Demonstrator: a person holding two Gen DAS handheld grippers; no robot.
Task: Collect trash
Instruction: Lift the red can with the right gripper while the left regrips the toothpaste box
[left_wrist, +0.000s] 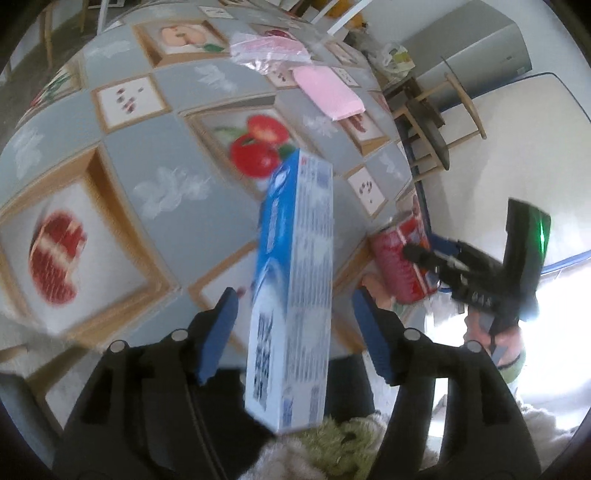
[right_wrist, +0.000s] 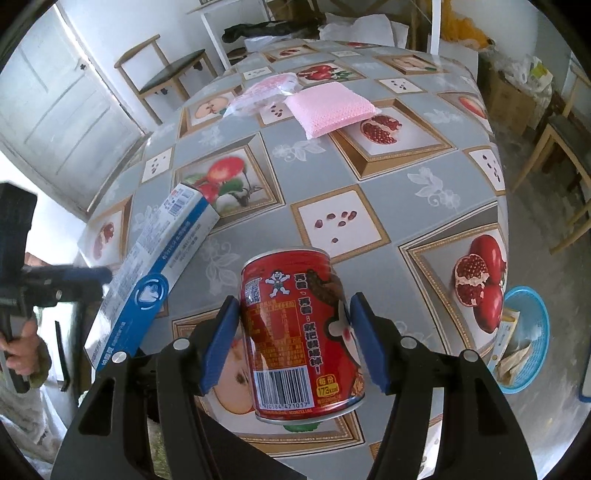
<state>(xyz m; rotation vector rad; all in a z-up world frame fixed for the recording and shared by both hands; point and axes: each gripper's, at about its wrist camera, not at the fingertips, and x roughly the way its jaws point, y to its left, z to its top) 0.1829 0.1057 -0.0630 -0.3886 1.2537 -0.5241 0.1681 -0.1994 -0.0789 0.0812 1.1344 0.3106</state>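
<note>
Right claw (right_wrist: 293, 306) is clamped on the red can (right_wrist: 299, 325). Both blue pads press its sides, and it hangs clear of the counter (right_wrist: 369, 177). The can's long axis runs up the frame with the barcode end nearest the camera and the top leaning slightly left.

Left claw (left_wrist: 295, 295) is wide. The blue box (left_wrist: 295, 277) sits between its fingers with a visible gap on each side, so the pads are not pressing it. The box's long axis runs straight out along the claw, from bottom centre up to mid-frame. Its far end is over the counter and its near end is past the edge. The left view is blurred, so I can't tell what supports the box.

In the right wrist view the box sits left of the can, tilted up to the right. The two are near but apart.

A blue basin (right_wrist: 539, 306) sits on the floor at the right edge of the frame, below the counter rim, with scraps already in it. That is probably the drop spot. It lies lower right of the can, so the right claw is the nearer one. The left claw and box are on the far side from it. The basin is not clearly seen in the left view.

Upper centre on the counter are a pink sponge (right_wrist: 332, 107) and a pink packet (right_wrist: 258, 92), both well away from the claws and untouched.

Risk: the box is loose and may drop before it reaches the basin.
</note>
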